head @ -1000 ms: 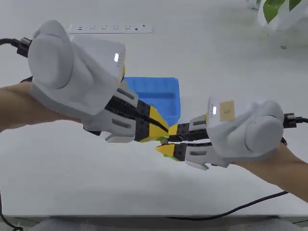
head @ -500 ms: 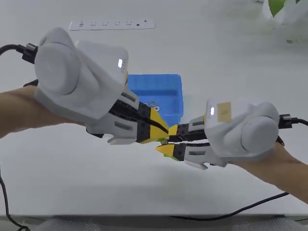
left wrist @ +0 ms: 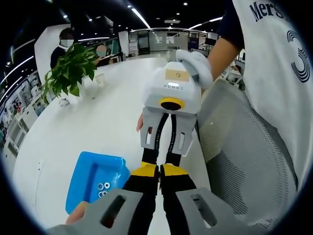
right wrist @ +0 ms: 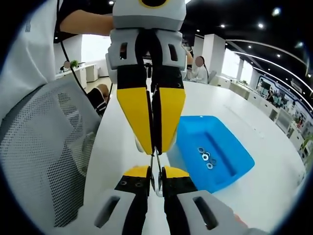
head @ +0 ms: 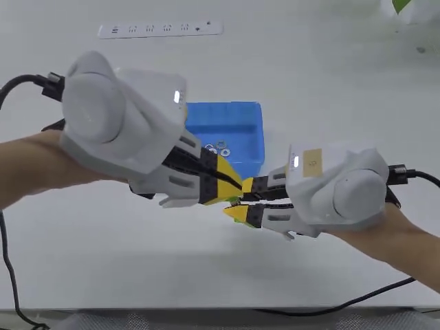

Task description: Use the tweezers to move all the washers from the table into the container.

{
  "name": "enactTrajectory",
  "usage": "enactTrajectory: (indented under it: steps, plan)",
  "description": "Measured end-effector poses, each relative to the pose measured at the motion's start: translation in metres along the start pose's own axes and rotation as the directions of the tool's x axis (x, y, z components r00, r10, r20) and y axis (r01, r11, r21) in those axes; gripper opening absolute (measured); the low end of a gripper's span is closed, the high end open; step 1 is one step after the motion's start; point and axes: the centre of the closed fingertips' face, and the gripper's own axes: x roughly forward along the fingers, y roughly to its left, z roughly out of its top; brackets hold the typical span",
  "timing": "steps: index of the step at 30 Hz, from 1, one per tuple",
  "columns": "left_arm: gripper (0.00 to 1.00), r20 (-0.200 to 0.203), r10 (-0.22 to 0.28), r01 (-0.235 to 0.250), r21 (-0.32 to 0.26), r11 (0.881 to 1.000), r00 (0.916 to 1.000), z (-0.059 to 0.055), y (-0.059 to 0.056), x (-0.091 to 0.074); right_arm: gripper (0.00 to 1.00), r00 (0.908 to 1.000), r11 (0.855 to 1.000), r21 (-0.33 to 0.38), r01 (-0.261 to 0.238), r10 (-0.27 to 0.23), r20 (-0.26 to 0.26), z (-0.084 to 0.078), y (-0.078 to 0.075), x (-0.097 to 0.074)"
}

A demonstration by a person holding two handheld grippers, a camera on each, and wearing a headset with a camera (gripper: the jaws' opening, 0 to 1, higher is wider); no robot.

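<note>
The left gripper [right wrist: 154, 147] and the right gripper [right wrist: 155, 174] meet tip to tip, both squeezed shut on what looks like the tweezers [right wrist: 154, 164], near the box [right wrist: 195, 129] with washers [right wrist: 205, 157] in it, so one should hold tight before the other lets go.

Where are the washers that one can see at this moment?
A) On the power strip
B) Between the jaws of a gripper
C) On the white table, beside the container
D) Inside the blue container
D: the washers lie together on the floor of the blue container; the right gripper view shows the same.
</note>
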Motion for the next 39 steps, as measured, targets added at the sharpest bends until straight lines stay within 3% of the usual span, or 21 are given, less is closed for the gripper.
enactTrajectory:
  steps: [39]
  plan:
    - [0.05,0.004,-0.013,0.013,-0.006,1.0,0.9999,0.003,0.005,0.011,0.11,0.9997,0.999,0.035,0.02,-0.021,0.011,-0.007,-0.006,0.001]
